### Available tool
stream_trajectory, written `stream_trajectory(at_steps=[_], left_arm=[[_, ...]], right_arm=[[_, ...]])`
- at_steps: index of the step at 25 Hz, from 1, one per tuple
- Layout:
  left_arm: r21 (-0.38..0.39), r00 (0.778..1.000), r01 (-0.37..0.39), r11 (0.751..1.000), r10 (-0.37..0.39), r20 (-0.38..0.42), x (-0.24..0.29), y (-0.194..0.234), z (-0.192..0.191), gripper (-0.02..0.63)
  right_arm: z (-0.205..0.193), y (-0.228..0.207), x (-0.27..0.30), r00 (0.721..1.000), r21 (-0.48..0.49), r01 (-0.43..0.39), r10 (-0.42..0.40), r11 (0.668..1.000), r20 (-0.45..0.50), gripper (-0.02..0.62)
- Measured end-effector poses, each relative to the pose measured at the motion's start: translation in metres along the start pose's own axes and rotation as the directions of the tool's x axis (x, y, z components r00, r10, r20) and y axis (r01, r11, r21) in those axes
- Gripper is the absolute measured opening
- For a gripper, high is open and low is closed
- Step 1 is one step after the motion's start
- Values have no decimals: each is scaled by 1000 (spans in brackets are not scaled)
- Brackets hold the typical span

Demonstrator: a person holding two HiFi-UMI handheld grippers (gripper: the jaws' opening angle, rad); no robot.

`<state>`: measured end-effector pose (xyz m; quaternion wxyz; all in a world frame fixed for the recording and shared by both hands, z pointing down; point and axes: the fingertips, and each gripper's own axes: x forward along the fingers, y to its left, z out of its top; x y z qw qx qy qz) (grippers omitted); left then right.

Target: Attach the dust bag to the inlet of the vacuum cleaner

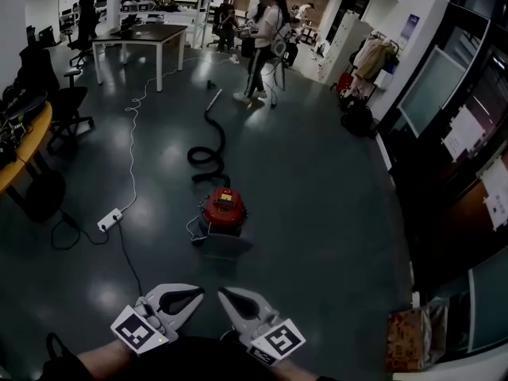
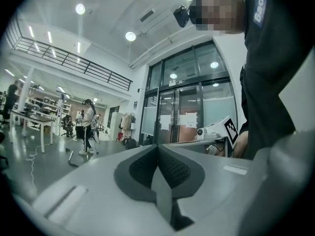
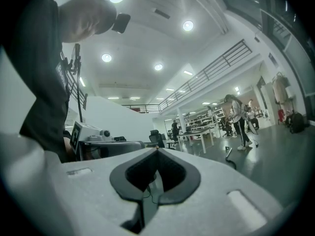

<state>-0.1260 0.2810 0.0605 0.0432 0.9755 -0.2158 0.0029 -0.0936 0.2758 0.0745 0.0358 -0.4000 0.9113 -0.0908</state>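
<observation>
The red vacuum cleaner stands on the dark floor in the middle of the head view. Its black hose snakes away to a pale wand. A flat grey piece lies against the cleaner's near side; I cannot tell what it is. No dust bag is clearly visible. My left gripper and right gripper are held low and close to me, tips nearly facing, well short of the cleaner. Both are shut and empty, as the left gripper and right gripper show in their own views.
A white power strip with its cable lies left of the cleaner. Desks and chairs stand at the left and back. A person stands beyond the wand. A paper bag sits at the right by glass walls.
</observation>
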Motion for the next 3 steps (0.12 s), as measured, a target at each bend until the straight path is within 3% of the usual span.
stream_trajectory(at_steps=[3], left_arm=[[6,1000,-4,1000,4,3,-1,2,-2,2]], right_arm=[[-3,0,1,1000,0,5,-5,1000,-3,2]])
